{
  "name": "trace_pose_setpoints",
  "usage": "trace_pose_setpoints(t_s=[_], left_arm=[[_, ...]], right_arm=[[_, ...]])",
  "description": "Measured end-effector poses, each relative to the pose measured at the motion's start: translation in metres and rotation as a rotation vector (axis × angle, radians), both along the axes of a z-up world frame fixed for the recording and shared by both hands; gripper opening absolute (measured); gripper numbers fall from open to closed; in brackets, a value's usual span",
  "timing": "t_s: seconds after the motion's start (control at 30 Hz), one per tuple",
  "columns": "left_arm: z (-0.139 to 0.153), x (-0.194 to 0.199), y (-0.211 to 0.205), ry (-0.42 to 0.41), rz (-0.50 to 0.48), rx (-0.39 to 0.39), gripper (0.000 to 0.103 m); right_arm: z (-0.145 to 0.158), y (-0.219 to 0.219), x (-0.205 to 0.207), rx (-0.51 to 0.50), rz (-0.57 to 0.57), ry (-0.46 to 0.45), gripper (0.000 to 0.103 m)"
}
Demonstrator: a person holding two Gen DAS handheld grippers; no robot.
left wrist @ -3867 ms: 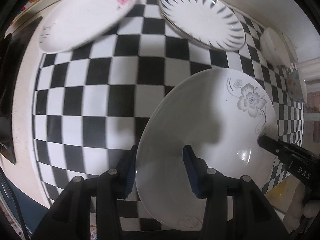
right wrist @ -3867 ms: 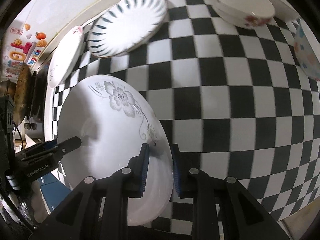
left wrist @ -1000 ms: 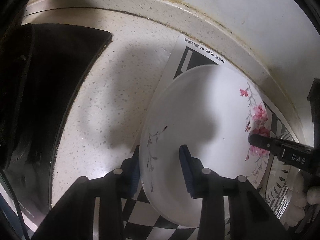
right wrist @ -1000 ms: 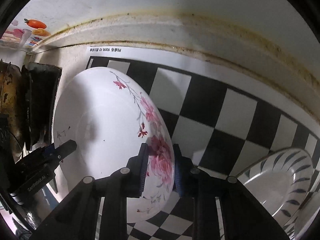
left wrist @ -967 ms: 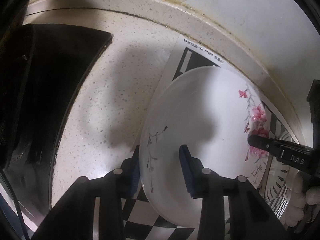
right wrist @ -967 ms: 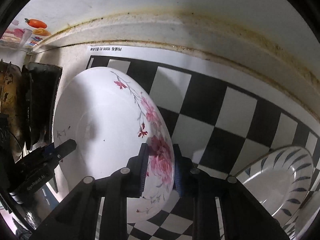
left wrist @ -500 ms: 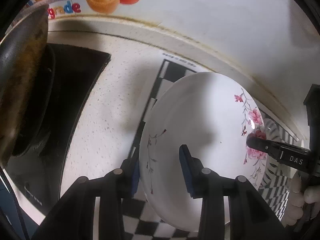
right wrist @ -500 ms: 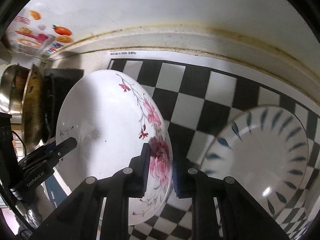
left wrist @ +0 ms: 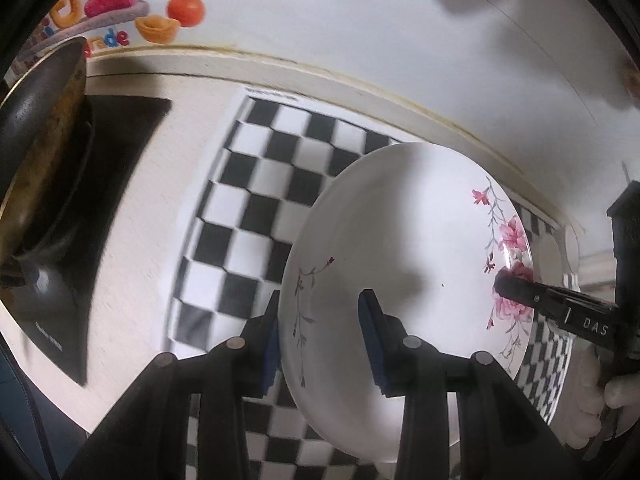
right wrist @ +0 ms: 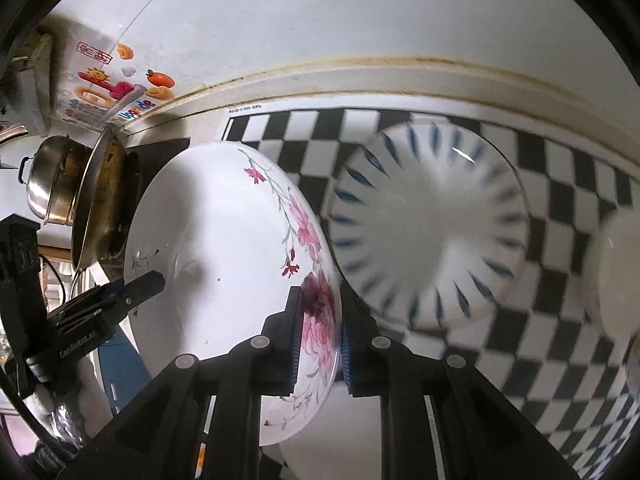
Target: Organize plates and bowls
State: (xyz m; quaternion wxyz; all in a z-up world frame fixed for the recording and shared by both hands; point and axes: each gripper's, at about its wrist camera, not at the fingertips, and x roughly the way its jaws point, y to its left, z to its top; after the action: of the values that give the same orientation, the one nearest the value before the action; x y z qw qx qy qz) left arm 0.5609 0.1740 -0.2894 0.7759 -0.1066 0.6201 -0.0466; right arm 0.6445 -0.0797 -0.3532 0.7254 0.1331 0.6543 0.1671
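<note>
A white plate with pink flowers point(left wrist: 404, 248) is held in the air above the checkered mat point(left wrist: 256, 200). My left gripper point(left wrist: 320, 336) is shut on its near rim. My right gripper point(right wrist: 318, 336) is shut on the opposite, flowered rim point(right wrist: 320, 312); the plate's face also shows in the right wrist view point(right wrist: 216, 248). The right gripper's tip shows in the left wrist view point(left wrist: 516, 284). A white plate with blue petal marks point(right wrist: 428, 224) lies on the mat to the right of the held plate.
A black stove top point(left wrist: 104, 184) with a dark pan point(left wrist: 36, 128) is at the left, with a steel pot point(right wrist: 48, 180) behind. The wall with fruit stickers point(left wrist: 180, 8) runs along the back. A white bowl point(right wrist: 612, 264) sits at the far right.
Both grippers have lifted the pink-flowered plate off the back left corner of the mat and carried it up and to the right, toward the blue-marked plate.
</note>
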Motion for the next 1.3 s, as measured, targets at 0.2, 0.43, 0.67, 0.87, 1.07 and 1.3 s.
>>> trace_pose_setpoints(t_s=[0.2,0.43,0.67,0.87,1.07,1.3], left_arm=[[-0.008,-0.028,-0.043,0.026,-0.067,-0.007,0.034],[-0.033,-0.062,-0.088,0.090,-0.151,-0.001,0.034],[-0.061,-0.090,-0.108,0.172,-0.188,0.028,0.034],[-0.084,-0.101,-0.120,0.211,-0.238,0.100,0.034],[-0.090,-0.107,-0.126,0.218,-0.263,0.148,0.034],[-0.106,-0.106,-0.128,0.261,-0.256,0.159,0.034]], right_arm=[[-0.001,-0.045,-0.057,-0.006,-0.050,0.015,0.019],[-0.020,-0.084,-0.110,-0.021,-0.101,0.048,0.019],[-0.055,-0.102,-0.150,-0.014,-0.103,0.121,0.019],[-0.073,-0.104,-0.166,-0.025,-0.105,0.142,0.019],[-0.078,-0.100,-0.169,-0.064,-0.077,0.140,0.018],[-0.083,-0.095,-0.173,-0.083,-0.059,0.145,0.018]])
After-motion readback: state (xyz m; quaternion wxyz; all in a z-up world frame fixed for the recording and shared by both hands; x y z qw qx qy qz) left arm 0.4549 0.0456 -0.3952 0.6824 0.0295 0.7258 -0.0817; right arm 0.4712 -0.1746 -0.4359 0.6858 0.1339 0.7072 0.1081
